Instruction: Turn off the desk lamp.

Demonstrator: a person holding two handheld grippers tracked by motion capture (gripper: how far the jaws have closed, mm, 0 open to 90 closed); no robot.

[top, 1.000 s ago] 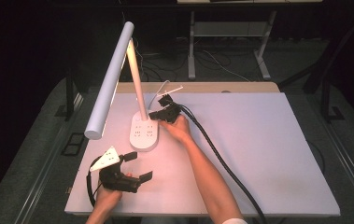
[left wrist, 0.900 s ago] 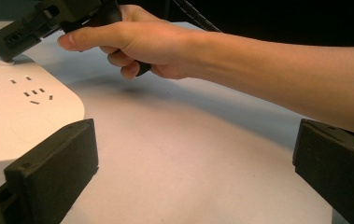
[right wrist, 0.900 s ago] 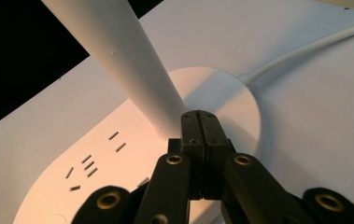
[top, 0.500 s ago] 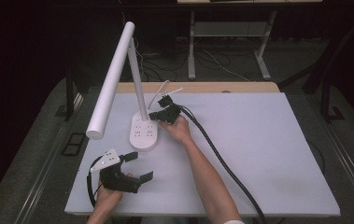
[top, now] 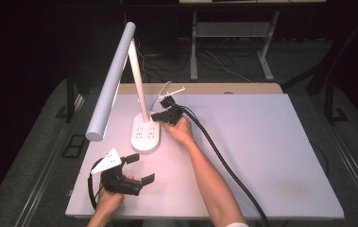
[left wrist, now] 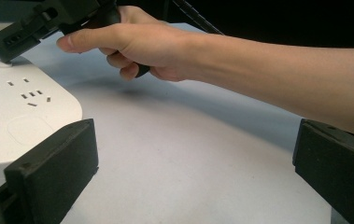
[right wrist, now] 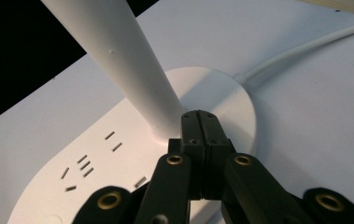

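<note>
Dark floor surrounds our white table (top: 271,156). From the high view, our right gripper (top: 157,115) has its tips at the foot of the lamp's (top: 144,135) post, over the rear of the base, and its cable (top: 224,163) trails back toward us. Our left gripper (top: 141,168) sits near the front edge, the lamp base just ahead of it.

Left gripper view: our jaws stand wide apart, nothing between them; the lamp base (left wrist: 20,116) lies by the left jaw, the right hand (left wrist: 142,44) beyond.

Right gripper view: our jaws are pressed together, empty, their tip (right wrist: 199,125) against the base beside the post (right wrist: 118,56); the cord (right wrist: 305,46) runs off behind.
</note>
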